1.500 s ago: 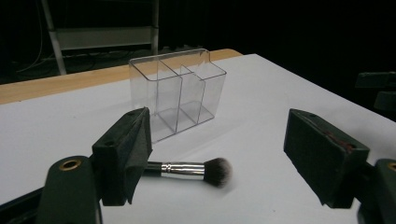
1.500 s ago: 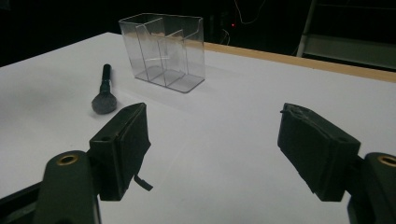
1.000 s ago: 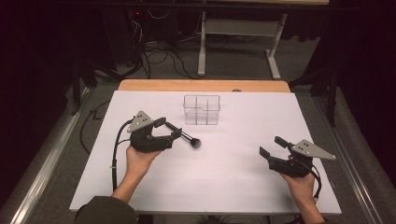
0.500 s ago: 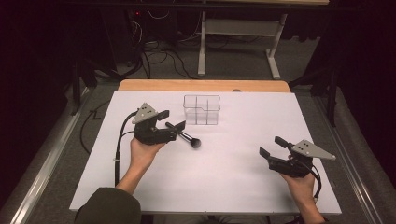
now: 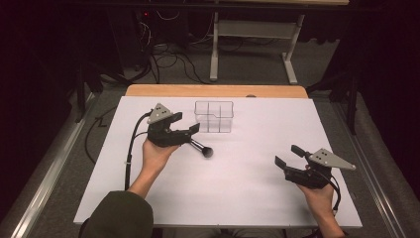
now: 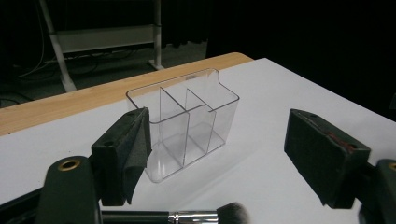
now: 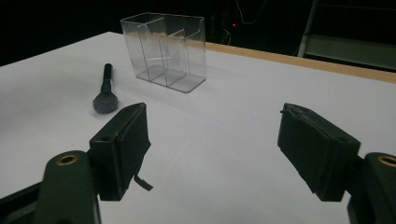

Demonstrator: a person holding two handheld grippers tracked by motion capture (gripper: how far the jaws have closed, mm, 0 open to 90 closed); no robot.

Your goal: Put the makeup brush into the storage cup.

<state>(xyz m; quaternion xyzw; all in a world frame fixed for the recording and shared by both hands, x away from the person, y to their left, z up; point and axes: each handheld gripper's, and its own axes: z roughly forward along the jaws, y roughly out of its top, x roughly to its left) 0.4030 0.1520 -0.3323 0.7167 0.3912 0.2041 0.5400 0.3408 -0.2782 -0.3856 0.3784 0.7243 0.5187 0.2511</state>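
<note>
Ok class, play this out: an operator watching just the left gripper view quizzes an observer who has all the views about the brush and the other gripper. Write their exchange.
Operator: I see bristles and a bit of handle at my frame's bottom edge. Is the brush held?
Observer: No. The right gripper view shows the brush lying flat on the white table, its black handle free to the end.
Operator: Where is the right gripper?
Observer: In the high view the right gripper is over the table's near right part, well apart from the clear organizer.
Operator: Is it holding anything?
Observer: Nothing. Its jaws stand open.
</note>
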